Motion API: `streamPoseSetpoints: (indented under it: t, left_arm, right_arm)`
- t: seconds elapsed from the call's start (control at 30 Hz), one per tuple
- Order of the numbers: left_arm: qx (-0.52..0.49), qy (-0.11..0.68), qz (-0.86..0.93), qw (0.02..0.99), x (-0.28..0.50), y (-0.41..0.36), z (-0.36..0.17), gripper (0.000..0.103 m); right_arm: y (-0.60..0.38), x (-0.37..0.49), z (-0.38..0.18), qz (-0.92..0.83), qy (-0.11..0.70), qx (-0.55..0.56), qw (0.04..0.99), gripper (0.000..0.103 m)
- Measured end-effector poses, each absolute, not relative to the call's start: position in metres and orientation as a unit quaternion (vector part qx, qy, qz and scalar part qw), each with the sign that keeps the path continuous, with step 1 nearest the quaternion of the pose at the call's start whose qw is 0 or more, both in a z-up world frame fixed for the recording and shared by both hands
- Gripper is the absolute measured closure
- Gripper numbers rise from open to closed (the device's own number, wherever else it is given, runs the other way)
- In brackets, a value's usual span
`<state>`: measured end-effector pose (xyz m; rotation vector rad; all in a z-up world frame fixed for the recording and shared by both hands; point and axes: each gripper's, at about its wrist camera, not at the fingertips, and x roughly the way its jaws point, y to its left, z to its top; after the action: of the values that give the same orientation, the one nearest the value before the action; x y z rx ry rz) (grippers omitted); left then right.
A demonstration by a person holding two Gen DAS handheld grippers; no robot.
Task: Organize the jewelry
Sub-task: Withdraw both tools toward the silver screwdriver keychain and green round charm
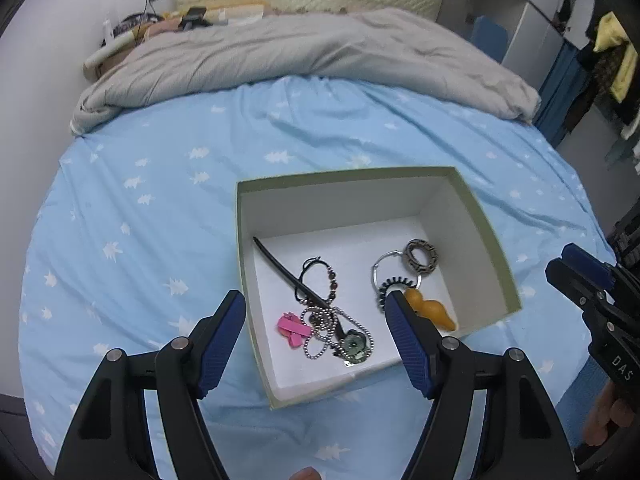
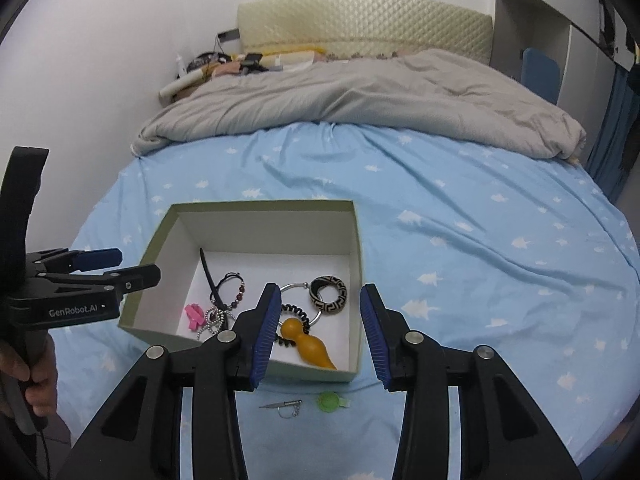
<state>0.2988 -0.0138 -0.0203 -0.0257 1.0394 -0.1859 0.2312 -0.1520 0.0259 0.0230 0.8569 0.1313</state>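
Note:
An open green-rimmed box [image 1: 344,174] with a white inside lies on the blue bedsheet. It holds a black hair stick [image 1: 280,268], a beaded bracelet [image 1: 320,276], a pink clip [image 1: 292,330], a bead chain with a green pendant [image 1: 340,336], a silver hoop [image 1: 384,272], a patterned ring [image 1: 422,258], a coil hair tie [image 1: 390,286] and an orange gourd-shaped piece [image 1: 432,308]. My left gripper [image 1: 315,300] hovers open over the box's near left part, holding nothing. My right gripper [image 2: 320,292] is open above the near right part of the box [image 2: 260,205], also holding nothing.
On the sheet in front of the box lie a small metal charm [image 2: 280,405] and a green round piece [image 2: 330,402]. A grey duvet [image 2: 360,92] covers the far half of the bed. White wall stands on the left, shelving and hanging clothes [image 1: 612,60] on the right.

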Motion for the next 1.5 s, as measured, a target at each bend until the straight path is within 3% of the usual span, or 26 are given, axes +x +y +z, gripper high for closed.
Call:
streamPoseSetpoints:
  t: [0.37, 0.77, 1.33, 1.37, 1.5]
  left_arm:
    - [-0.034, 0.436, -0.112, 0.892, 0.245, -0.013, -0.007, 0.030]
    - [-0.062, 0.408, -0.108, 0.904, 0.183, -0.017, -0.042, 0.030]
    - [-0.074, 0.405, -0.179, 0.894, 0.154, -0.062, -0.100, 0.033]
    - [-0.075, 0.408, -0.183, 0.891, 0.156, -0.065, -0.105, 0.040]
    - [-0.084, 0.432, -0.191, 0.877, 0.172, -0.072, -0.128, 0.047]
  right_arm:
    - [-0.167, 0.177, 0.026, 0.093, 0.338, 0.039, 0.936, 0.064]
    - [-0.169, 0.120, 0.009, 0.109, 0.290, 0.036, 0.950, 0.064]
    - [-0.190, 0.093, -0.060, 0.113, 0.319, 0.039, 0.940, 0.064]
    - [-0.191, 0.097, -0.065, 0.115, 0.325, 0.040, 0.938, 0.064]
    - [-0.192, 0.111, -0.085, 0.124, 0.345, 0.040, 0.930, 0.064]
